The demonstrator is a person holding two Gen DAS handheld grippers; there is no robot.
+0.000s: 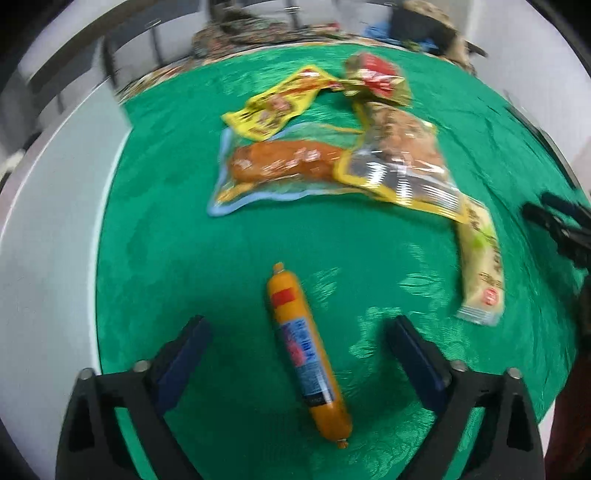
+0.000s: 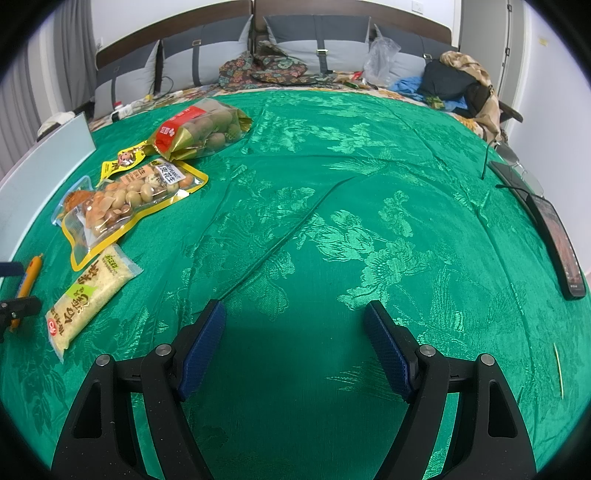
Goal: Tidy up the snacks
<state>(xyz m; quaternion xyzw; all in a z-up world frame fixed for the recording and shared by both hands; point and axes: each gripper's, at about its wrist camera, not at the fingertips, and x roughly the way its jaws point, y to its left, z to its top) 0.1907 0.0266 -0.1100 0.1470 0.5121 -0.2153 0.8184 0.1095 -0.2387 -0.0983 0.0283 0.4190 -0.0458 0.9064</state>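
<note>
Near the left edge of the green bedspread [image 2: 332, 184], the sausage stick [image 1: 308, 354] lies between the spread fingers of the left gripper [image 1: 297, 332], untouched, its long axis running along them. The right gripper [image 2: 295, 317], open and empty, hovers well apart.

A bedroom: padded headboard [image 2: 314, 33], green bedspread [image 2: 332, 184], strewn clothes [image 2: 458, 81].

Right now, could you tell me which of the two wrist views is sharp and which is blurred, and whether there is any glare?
Left wrist view: motion-smeared, so the print on the sausage and the snack packets is unreadable. Right wrist view: sharp, labels legible on the peanut packet; the green cloth shows sheen on its woven pattern and a shadow between the right gripper fingers. Both views bow straight edges outward.
</note>
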